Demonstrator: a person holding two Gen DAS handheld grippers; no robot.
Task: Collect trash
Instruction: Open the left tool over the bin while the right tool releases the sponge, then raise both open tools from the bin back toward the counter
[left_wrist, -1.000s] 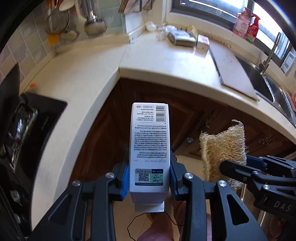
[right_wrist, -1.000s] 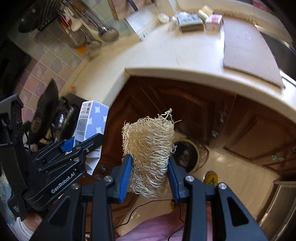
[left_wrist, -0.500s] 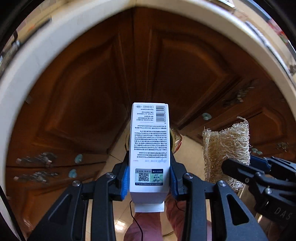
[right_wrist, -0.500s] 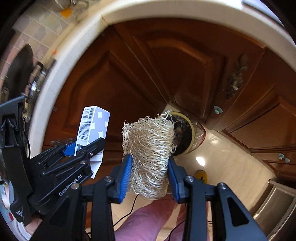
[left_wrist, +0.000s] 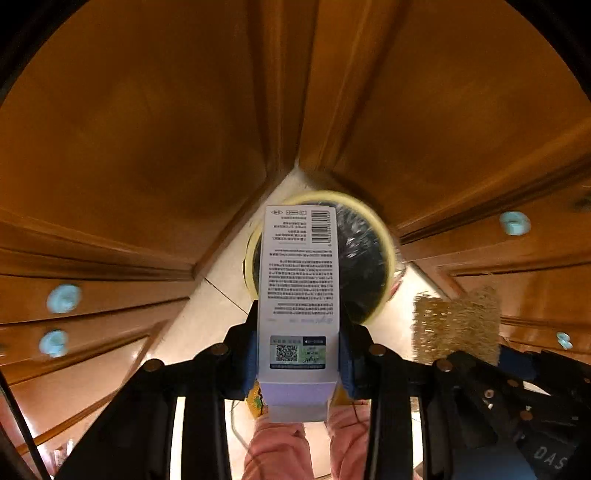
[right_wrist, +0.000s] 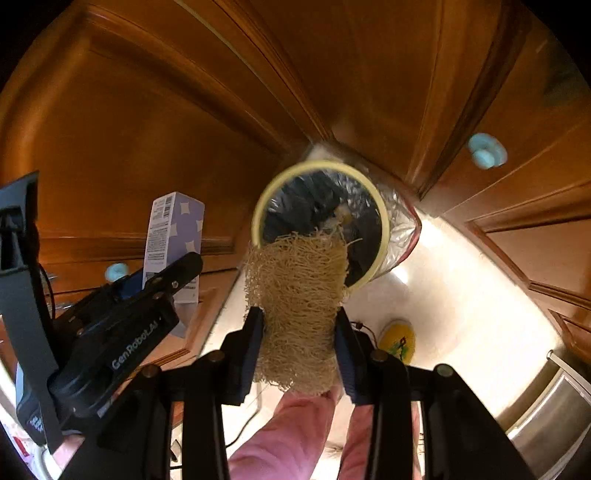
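Above the yellow-rimmed trash bin (right_wrist: 320, 225) in the corner of the wooden cabinets (left_wrist: 147, 122), both grippers point down. The left gripper (left_wrist: 298, 354) has its blue fingers (left_wrist: 251, 354) clamped on a white carton (left_wrist: 298, 288) — the right gripper (right_wrist: 299, 347) squeezes a loofah sponge (right_wrist: 297, 299) just beside it.
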